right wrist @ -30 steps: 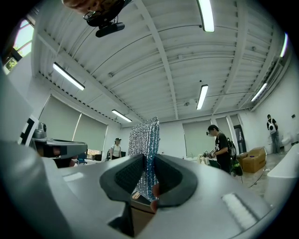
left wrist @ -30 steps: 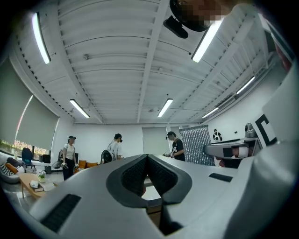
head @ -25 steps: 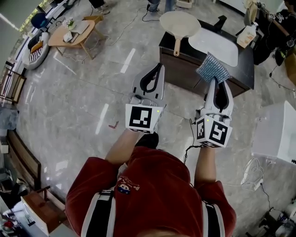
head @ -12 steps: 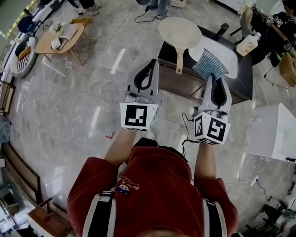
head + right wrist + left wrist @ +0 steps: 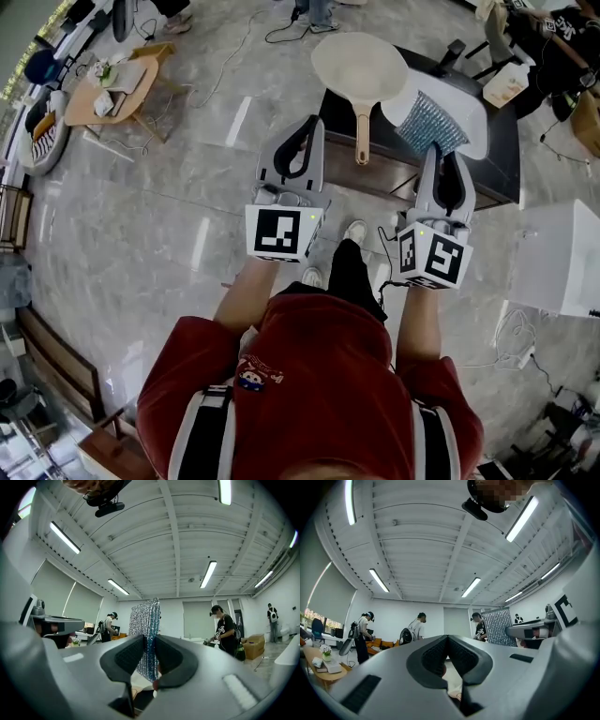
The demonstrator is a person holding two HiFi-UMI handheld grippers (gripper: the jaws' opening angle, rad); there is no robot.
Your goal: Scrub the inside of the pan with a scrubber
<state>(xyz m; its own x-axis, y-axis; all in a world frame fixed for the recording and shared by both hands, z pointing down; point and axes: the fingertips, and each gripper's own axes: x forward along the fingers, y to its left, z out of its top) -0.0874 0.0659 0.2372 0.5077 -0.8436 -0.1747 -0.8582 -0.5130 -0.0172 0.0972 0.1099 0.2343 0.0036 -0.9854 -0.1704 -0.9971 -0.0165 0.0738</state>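
Observation:
A cream pan (image 5: 361, 64) with a long handle lies on the dark table (image 5: 503, 169), its handle reaching toward me. My right gripper (image 5: 434, 150) is shut on a silvery-blue scrubber (image 5: 432, 123), which stands up from the jaws over a white board (image 5: 471, 112). In the right gripper view the scrubber (image 5: 146, 637) rises between the closed pads against the ceiling. My left gripper (image 5: 312, 124) is shut with nothing in it, just short of the table's near edge, left of the pan handle. Both grippers point upward; their views show only the room.
A bottle (image 5: 507, 85) stands at the table's far right. A white box (image 5: 562, 258) sits on the floor to the right, and a low wooden table (image 5: 117, 84) is at the far left. Several people stand about the room.
The table and pan have come closer as I walk toward them. Both grippers now reach its near edge, and the scrubber stays held in the right one.

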